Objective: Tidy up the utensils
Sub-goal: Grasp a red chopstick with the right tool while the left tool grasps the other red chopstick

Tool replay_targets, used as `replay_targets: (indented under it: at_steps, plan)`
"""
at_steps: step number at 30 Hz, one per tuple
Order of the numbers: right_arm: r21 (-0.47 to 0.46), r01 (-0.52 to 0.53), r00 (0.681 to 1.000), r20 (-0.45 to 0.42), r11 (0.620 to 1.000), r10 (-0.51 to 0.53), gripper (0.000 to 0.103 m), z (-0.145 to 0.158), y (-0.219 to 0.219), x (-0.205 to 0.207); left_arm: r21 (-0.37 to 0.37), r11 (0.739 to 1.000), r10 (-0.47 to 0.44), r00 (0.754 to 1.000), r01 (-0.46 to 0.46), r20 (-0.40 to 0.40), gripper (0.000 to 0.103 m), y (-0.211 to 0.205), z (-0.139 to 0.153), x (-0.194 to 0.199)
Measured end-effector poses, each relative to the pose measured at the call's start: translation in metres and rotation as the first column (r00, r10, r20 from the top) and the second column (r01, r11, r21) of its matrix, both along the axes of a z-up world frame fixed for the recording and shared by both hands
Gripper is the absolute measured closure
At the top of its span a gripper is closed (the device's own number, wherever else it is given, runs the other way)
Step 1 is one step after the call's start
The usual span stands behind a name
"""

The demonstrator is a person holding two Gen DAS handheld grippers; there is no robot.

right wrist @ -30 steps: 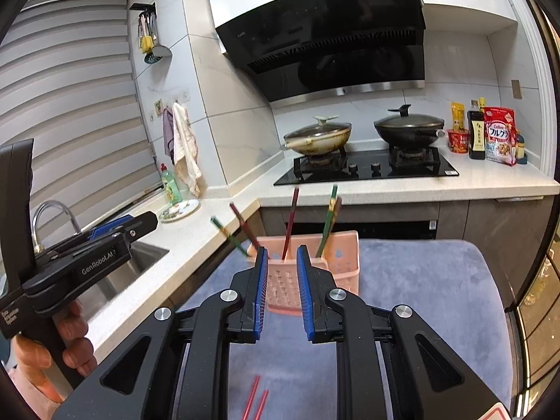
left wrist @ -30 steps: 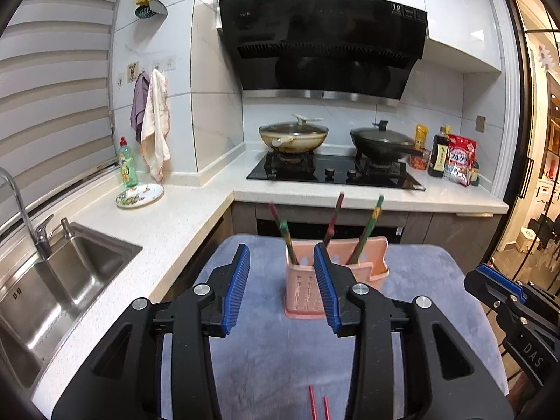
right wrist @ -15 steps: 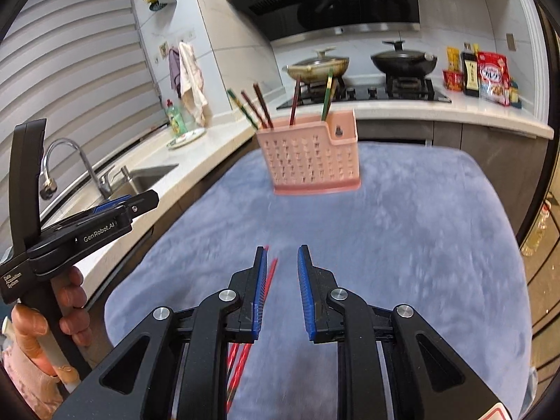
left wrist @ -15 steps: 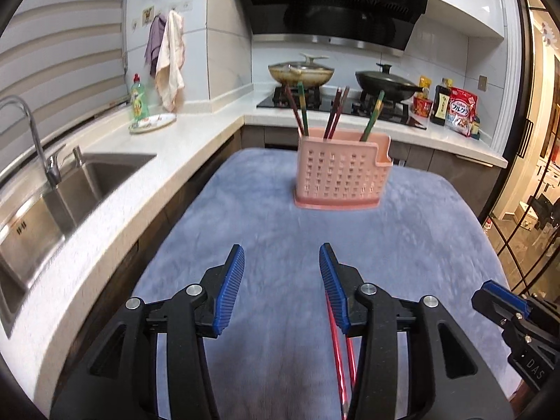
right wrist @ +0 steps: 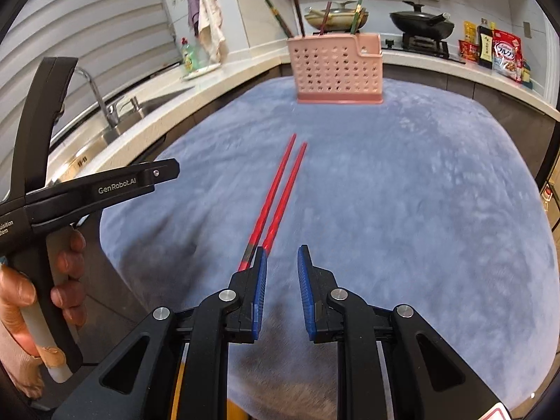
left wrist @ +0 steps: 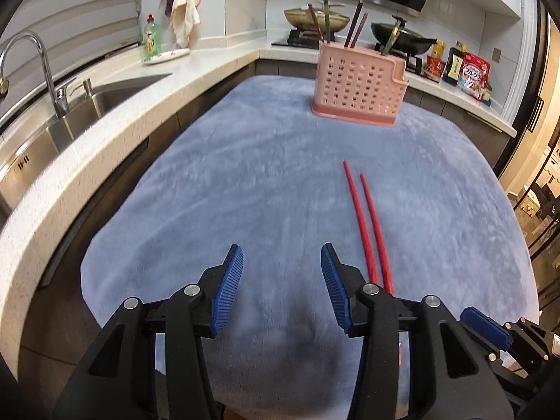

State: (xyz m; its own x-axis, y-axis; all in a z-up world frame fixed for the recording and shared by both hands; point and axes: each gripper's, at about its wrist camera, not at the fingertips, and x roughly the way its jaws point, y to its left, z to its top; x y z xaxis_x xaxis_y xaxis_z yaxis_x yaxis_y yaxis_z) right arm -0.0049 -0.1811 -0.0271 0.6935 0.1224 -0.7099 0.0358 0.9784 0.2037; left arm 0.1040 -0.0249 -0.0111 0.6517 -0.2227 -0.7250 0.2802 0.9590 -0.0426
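Observation:
Two red chopsticks (left wrist: 364,217) (right wrist: 280,192) lie side by side on the blue-grey cloth (left wrist: 262,182). A pink perforated utensil holder (left wrist: 358,85) (right wrist: 336,70) stands at the cloth's far end with several chopsticks upright in it. My left gripper (left wrist: 281,264) is open and empty, low over the cloth, with the red pair just right of its right finger. My right gripper (right wrist: 281,262) stands narrowly open and empty; the near ends of the red chopsticks run under its left finger. A hand holds the left gripper's handle (right wrist: 45,231) at the left of the right wrist view.
A white counter (left wrist: 115,112) with a steel sink (left wrist: 52,115) and tap runs along the left. Behind the holder are a hob with two pans (left wrist: 402,35), bottles and a cereal bag (left wrist: 472,73). The right gripper's tip (left wrist: 490,329) shows at the lower right of the left wrist view.
Both grippers have dropped and tilted down toward the cloth. The red chopsticks now reach further up both views, and the holder sits higher. The left jaws stand wider.

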Motion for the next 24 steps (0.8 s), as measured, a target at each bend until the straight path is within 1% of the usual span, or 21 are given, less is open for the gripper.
replay_targets:
  at_steps: [5,10,13,14,20,24]
  plan:
    - [0.016,-0.024,0.999,-0.037,1.0,0.025,0.084,-0.016,0.015,-0.001,0.006,1.0,0.001,0.999,-0.001,-0.039,0.058,0.006,-0.015,-0.009]
    - [0.018,-0.04,0.997,-0.062,0.999,0.041,0.084,-0.028,0.027,-0.001,0.006,1.0,-0.009,0.998,0.01,-0.062,0.057,0.007,-0.021,-0.015]
    - [0.014,-0.044,0.996,-0.073,0.999,0.045,0.084,-0.034,0.031,0.001,0.005,1.0,-0.011,0.998,0.012,-0.067,0.049,0.006,-0.023,-0.018]
    - [0.013,-0.043,0.996,-0.074,0.999,0.044,0.084,-0.035,0.032,0.001,0.005,1.0,-0.01,0.998,0.011,-0.066,0.048,0.007,-0.023,-0.019]
    - [0.0,-0.021,0.998,-0.064,1.0,0.021,0.084,-0.039,0.03,0.005,0.003,1.0,-0.018,0.997,0.018,-0.077,0.047,0.004,-0.026,-0.02]
    - [-0.008,-0.006,0.998,-0.058,1.0,0.005,0.091,-0.041,0.026,0.006,0.005,1.0,-0.028,0.996,0.029,-0.084,0.046,0.001,-0.028,-0.021]
